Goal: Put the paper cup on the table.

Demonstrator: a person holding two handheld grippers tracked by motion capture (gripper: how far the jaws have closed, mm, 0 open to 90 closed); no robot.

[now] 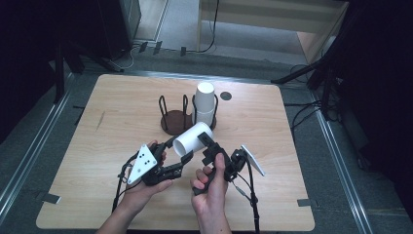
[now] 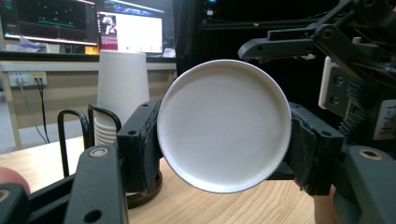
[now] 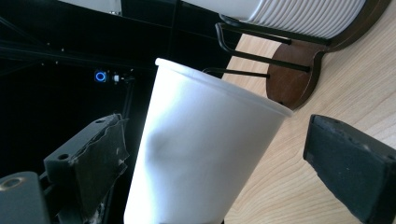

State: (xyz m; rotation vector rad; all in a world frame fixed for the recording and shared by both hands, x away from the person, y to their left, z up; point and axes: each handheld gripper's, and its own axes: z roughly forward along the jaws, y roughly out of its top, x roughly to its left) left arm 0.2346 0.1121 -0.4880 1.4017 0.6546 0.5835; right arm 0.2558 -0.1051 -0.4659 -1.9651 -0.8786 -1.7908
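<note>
- High view. Table, light wood. Dark wire holder past centre, with a stack of white cups standing upside down in its right bay.
- One white cup is up off the table on its side, at 6 o'clock from the stack, near the holder. Rim points to about 1 o'clock, base to about 7.
- Left gripper comes in from 7 o'clock of the cup, its jaw tips at the base end. Left hand is under it.
- Right gripper sits at 4 o'clock of the cup, jaws reaching along the cup's side. Right hand is wrapped round its handle.
- Left gripper view. The cup's round base faces the camera. One pad is at 9 o'clock of it and the other at 3, both pressed to its edge, so the jaws are clamped on the cup.
- The stack and holder loops are at 10 o'clock behind. The other gripper is at 2 o'clock.
- Right gripper view. The cup stands between the jaws with its rim at 12 o'clock and a slight dent in its left wall.
- The left pad is just beside the wall; contact is unclear. The right pad is well apart from it. Jaws spread, gripping nothing.
- Holder base and stack at 1 o'clock.
</note>
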